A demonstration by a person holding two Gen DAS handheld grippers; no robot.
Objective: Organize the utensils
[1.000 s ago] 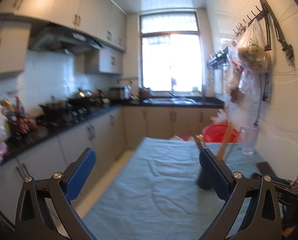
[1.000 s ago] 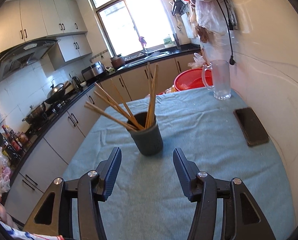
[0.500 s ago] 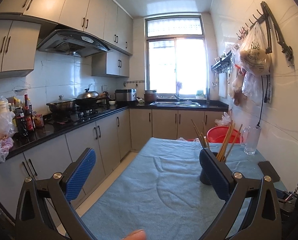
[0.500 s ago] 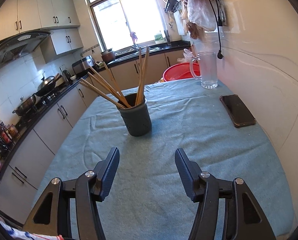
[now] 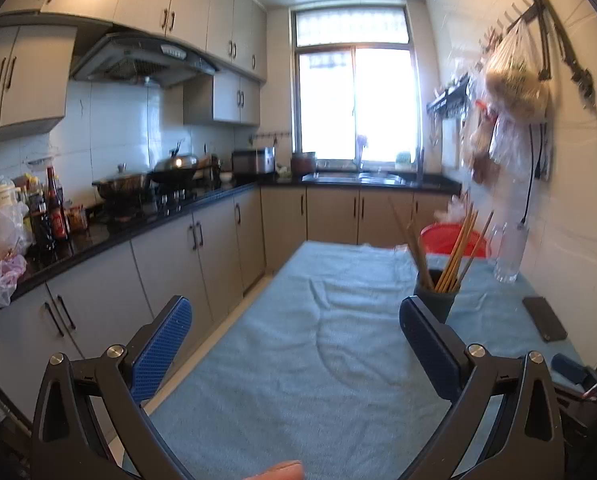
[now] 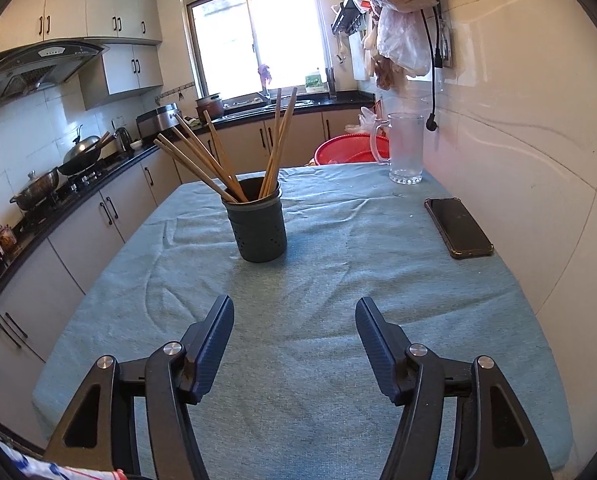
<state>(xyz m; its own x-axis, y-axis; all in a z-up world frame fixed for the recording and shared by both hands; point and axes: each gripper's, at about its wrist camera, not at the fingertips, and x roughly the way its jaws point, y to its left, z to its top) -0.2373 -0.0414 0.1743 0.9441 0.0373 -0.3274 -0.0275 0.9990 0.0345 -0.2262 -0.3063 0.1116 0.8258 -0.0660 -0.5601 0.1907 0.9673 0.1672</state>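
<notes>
while both the left gripper (image 5: 294,320) and right gripper (image 6: 294,322) stand spread and empty, the right's jaws just having widened, the light, stiff chopsticks (image 6: 202,160) likely pinch best near their splayed tops above the holder (image 6: 258,224).

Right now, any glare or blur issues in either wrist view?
Left wrist: window blown out, hanging bags and glass jug on the right smeared, strong fisheye bending. Right wrist: sharp; window overexposed, utensil cup and chopsticks clear.

Both wrist views low over table (image 6: 378,280), facing window, sharing chopstick holder (image 6: 258,224)
</notes>
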